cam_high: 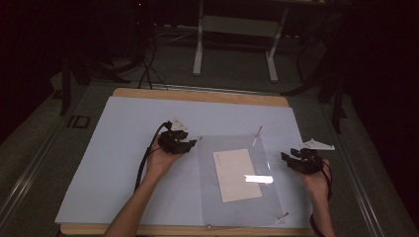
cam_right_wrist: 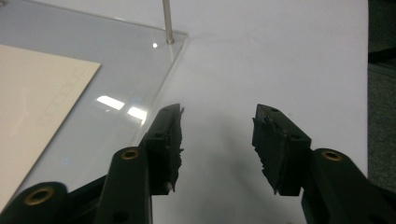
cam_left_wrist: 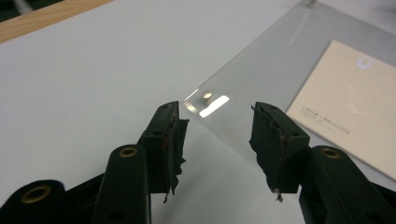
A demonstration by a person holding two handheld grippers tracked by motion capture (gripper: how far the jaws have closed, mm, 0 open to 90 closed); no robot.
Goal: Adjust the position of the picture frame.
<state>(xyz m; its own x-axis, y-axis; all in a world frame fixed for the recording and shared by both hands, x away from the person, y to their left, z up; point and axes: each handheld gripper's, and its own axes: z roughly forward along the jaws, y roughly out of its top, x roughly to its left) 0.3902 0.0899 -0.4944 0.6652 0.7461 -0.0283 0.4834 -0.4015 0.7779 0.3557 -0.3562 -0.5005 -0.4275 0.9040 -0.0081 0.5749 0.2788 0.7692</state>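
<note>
The bench (cam_high: pixel 202 95) carries a pale sheet (cam_high: pixel 123 163) that covers nearly all of its top; a strip of wood shows along the far edge. On the sheet, right of its middle, lies a clear pane (cam_high: pixel 237 202), flat, with a bright glare on it. All places below are given from this pane.

Under or within the pane, about at its centre, lies a cream card (cam_high: pixel 236 174), flat and slightly turned against the pane's edges; whether it sits below or between layers I cannot tell. In the left gripper view the card (cam_left_wrist: pixel 355 102) bears a line of small print too fine to read.

The left gripper (cam_high: pixel 189 145) is held at the pane's far left corner, jaws pointing at it. In the left gripper view (cam_left_wrist: pixel 217 135) the jaws stand apart with that corner between them, the pads not pressing on it. The right gripper (cam_high: pixel 288 159) is just off the pane's right edge; in its own view (cam_right_wrist: pixel 217 140) the jaws stand apart over bare sheet, the pane's edge beside one jaw, nothing between them.

Small metal pins stand at the pane's corners: a short stud (cam_left_wrist: pixel 206 95) at the far left corner, a taller pin (cam_right_wrist: pixel 166 21) at the far right, another (cam_high: pixel 283 215) at the near right.
</note>
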